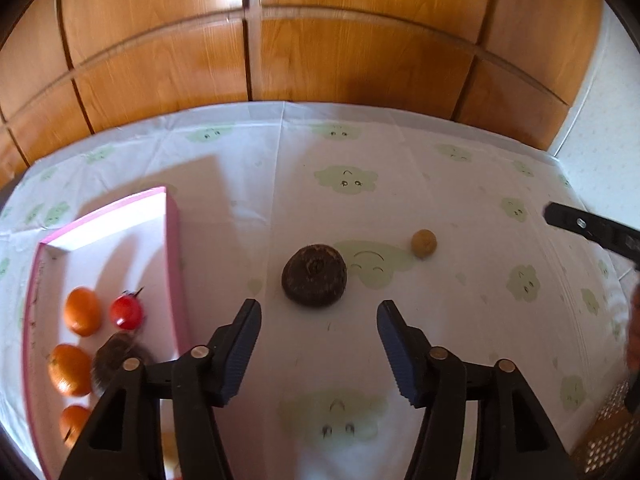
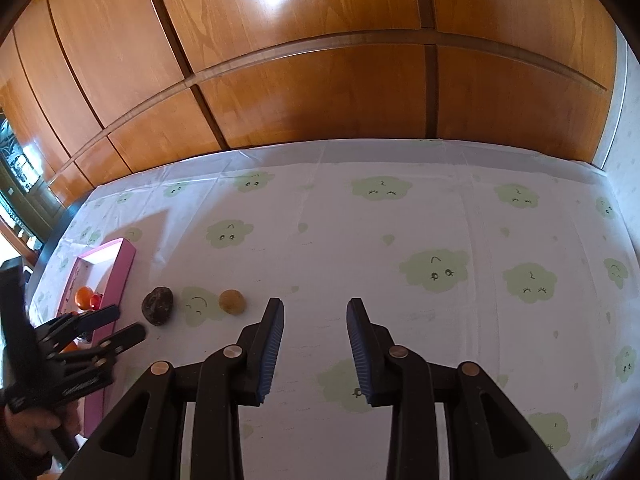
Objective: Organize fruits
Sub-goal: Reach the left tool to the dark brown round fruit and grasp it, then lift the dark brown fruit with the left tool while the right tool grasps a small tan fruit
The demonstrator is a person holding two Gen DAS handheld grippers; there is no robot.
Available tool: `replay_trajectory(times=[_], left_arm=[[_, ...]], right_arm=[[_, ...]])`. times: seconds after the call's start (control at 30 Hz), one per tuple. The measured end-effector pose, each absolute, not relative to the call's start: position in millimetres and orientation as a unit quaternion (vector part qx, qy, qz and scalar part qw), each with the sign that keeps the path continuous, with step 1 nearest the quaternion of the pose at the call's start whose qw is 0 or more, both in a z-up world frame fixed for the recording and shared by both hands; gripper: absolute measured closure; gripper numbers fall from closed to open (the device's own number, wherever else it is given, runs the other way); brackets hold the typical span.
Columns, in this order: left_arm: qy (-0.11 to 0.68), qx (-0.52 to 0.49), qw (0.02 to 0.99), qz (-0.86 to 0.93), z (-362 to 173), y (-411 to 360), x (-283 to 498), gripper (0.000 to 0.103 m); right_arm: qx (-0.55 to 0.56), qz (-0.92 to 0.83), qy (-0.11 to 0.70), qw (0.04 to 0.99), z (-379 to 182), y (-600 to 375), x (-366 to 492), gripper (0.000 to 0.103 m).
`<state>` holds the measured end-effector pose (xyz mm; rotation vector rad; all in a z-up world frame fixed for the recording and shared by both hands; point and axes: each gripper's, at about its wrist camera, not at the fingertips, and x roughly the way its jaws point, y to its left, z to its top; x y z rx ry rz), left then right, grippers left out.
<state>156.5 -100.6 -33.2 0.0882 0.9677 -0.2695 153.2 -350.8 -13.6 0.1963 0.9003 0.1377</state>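
Note:
A dark brown round fruit (image 1: 314, 278) lies on the tablecloth just ahead of my left gripper (image 1: 319, 312), which is open with nothing between its fingers. A small tan round fruit (image 1: 424, 243) sits to its right. At the left a pink-rimmed tray (image 1: 174, 264) holds three oranges (image 1: 82, 311), a small red fruit (image 1: 127, 312) and a blurred dark fruit (image 1: 120, 354). My right gripper (image 2: 315, 303) hovers open over bare cloth, right of the tan fruit (image 2: 232, 301) and the dark fruit (image 2: 159, 305). The left gripper (image 2: 129, 321) shows beside the tray (image 2: 120, 276).
A white tablecloth (image 2: 440, 220) with green cloud faces covers the table. Wooden cabinet doors (image 1: 320, 60) rise right behind its far edge. A person's hand (image 2: 32, 428) grips the left tool. A perforated object (image 1: 608, 432) sits at the lower right edge.

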Motion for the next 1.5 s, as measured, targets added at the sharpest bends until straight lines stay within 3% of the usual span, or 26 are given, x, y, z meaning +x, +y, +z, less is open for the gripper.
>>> replay_trajectory(times=[0.27, 0.37, 0.57, 0.97, 1.2, 1.3, 1.5], left_arm=[[0.48, 0.059, 0.866, -0.127, -55, -115, 190, 0.041], [0.487, 0.064, 0.862, -0.124, -64, -117, 199, 0.058], [0.473, 0.073, 0.868, -0.134, -66, -120, 184, 0.059], [0.419, 0.104, 0.883, -0.182, -78, -151, 76, 0.059], [0.402, 0.089, 0.891, -0.191, -83, -147, 73, 0.058], [0.401, 0.082, 0.892, -0.193, -84, -145, 72, 0.058], [0.397, 0.076, 0.893, -0.198, -84, -143, 71, 0.058]], right_arm=[[0.09, 0.069, 0.427, 0.897, -11, -348, 153, 0.07], [0.087, 0.067, 0.427, 0.898, -11, -348, 153, 0.07], [0.084, 0.064, 0.427, 0.898, -11, -348, 153, 0.07], [0.076, 0.07, 0.45, 0.887, -24, -344, 154, 0.07], [0.084, 0.119, 0.472, 0.869, -34, -322, 159, 0.07], [0.082, 0.134, 0.478, 0.864, -36, -304, 169, 0.063], [0.071, 0.141, 0.498, 0.853, -51, -272, 197, 0.062]])
